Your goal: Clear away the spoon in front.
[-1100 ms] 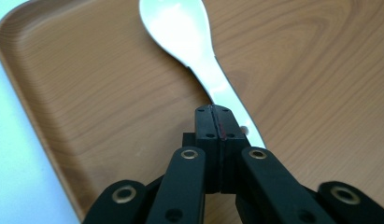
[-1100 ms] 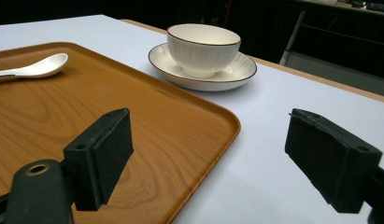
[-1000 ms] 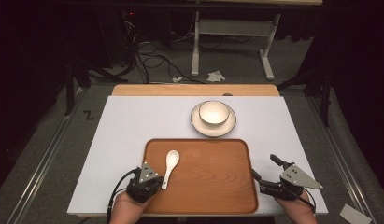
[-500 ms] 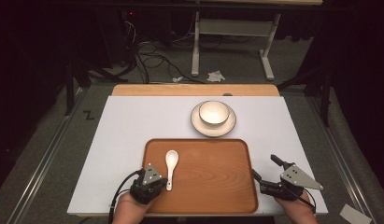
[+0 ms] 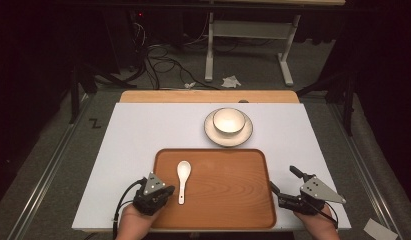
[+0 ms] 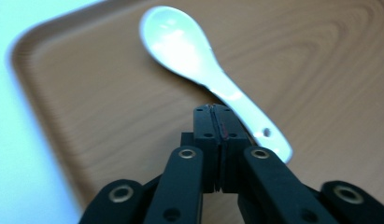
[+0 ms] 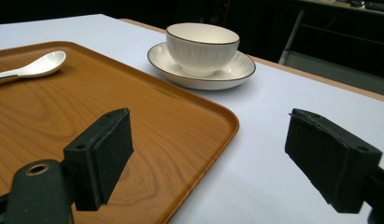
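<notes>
the left gripper (image 5: 165, 191) sits low over the near left part of the wooden tray (image 5: 228, 200), its jaws pressed flat together with nothing between them. in the left gripper view the closed tips lie just beside the handle of the white ceramic spoon (image 6: 199, 70), whose handle runs past their right side while the bowl of the spoon lies ahead of them, up and to the left; whether the tips touch the handle i cannot tell. the spoon rests flat on the tray.

the right gripper (image 5: 284, 186) is held at the tray's near right corner, jaws standing wide apart and empty. in the right gripper view its left jaw hangs over the tray's edge and its right jaw over the white tabletop (image 7: 283, 154). ahead, between the jaws, a white bowl (image 7: 202, 46) stands on a saucer (image 7: 236, 74) just beyond the tray.
</notes>
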The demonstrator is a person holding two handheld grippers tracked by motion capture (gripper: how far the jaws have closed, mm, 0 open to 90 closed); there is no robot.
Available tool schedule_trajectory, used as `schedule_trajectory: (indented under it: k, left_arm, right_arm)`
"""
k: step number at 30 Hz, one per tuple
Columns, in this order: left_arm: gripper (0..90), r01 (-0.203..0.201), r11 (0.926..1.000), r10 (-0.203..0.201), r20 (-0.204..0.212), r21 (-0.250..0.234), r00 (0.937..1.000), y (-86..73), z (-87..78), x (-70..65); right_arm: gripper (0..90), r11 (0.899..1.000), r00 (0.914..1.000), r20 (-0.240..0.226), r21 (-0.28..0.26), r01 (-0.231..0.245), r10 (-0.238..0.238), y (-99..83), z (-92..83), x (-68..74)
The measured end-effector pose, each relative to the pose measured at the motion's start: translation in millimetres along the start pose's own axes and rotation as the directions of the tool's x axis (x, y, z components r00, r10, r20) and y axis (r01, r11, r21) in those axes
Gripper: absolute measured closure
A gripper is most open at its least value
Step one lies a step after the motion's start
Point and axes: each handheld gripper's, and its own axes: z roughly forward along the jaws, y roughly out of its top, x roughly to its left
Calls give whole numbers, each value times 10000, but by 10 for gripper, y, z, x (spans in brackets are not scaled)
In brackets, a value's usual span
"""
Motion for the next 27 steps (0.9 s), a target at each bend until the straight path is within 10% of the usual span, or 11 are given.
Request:
schedule_trajectory:
  k: [10, 16, 23, 27]
  left_arm:
    - [664, 126, 9996, -126, -17, -257, 9999, -2, -19, 29]
    - [436, 825, 9924, -852, -262, -915, 9960, -33, -141, 222]
    - [1, 1654, 9577, -1842, -601, -2353, 9810, -129, -384, 516]
    - [2, 1813, 9379, -2188, -986, -2959, 9708, -181, -485, 616]
  right_arm:
    - [165, 10000, 10000, 1, 7, -10, 10, 0, -2, 2]
    - [164, 10000, 10000, -5, -11, 38, -38, -1, -1, -2]
    - [165, 10000, 10000, -23, -11, 66, -66, -3, 3, -2]
    - [165, 10000, 10000, -13, -4, 79, -79, -1, 1, 0]
